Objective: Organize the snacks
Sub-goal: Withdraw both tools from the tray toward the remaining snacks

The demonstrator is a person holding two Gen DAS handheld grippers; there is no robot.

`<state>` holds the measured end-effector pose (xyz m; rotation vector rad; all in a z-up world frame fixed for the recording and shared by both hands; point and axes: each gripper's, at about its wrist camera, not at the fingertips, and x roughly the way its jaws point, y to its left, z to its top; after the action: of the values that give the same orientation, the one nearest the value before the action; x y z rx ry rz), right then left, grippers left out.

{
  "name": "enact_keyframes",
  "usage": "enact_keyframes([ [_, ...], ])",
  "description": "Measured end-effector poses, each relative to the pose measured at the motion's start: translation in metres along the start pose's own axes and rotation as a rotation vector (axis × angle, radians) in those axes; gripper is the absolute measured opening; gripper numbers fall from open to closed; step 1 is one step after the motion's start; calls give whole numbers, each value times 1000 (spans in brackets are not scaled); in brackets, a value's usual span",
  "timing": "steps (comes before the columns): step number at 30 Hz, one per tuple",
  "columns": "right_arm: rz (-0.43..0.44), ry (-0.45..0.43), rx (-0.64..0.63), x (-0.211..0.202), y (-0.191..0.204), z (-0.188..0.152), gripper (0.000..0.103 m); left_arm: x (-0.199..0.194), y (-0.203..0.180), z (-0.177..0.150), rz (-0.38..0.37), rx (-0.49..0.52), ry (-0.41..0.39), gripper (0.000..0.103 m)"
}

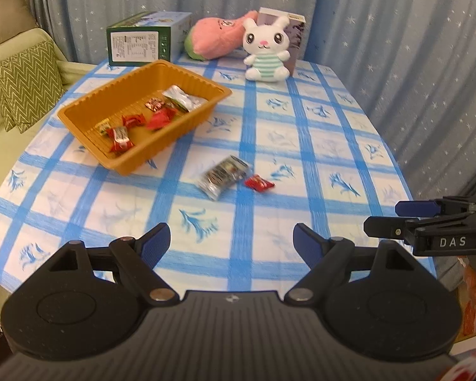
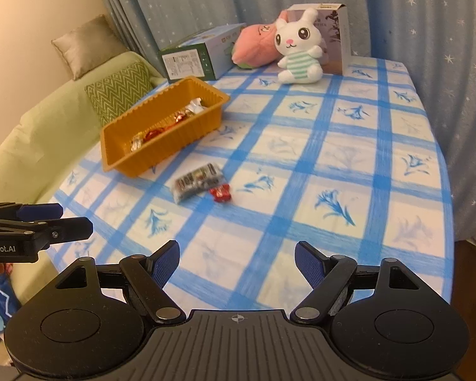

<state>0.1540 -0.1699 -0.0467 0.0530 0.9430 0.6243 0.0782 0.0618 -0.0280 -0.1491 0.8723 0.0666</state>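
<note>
Table (image 1: 269,127) with blue-checked cloth. At its far edge: green box (image 1: 142,43) lying flat, pink plush (image 1: 215,36) beside it, white rabbit plush (image 1: 266,52) upright before a brown carton (image 1: 296,36). Left of table: green sofa (image 1: 3,120) with cushions. Behind: star-patterned curtain (image 1: 396,47).

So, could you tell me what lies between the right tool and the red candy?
Only bare checked tablecloth lies between the open right tool and the red candy, seen in the right wrist view.
</note>
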Motion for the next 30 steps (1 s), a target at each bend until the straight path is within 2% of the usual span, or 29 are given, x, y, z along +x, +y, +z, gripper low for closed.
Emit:
enact_keyframes([
  [12,-2,25,-23,-9,-5,-17,79,-4,-19,-19,-4,6,20,83],
  [30,-3,44,-22,1,-1,-16,79,3,-13,-17,-1,6,32,83],
])
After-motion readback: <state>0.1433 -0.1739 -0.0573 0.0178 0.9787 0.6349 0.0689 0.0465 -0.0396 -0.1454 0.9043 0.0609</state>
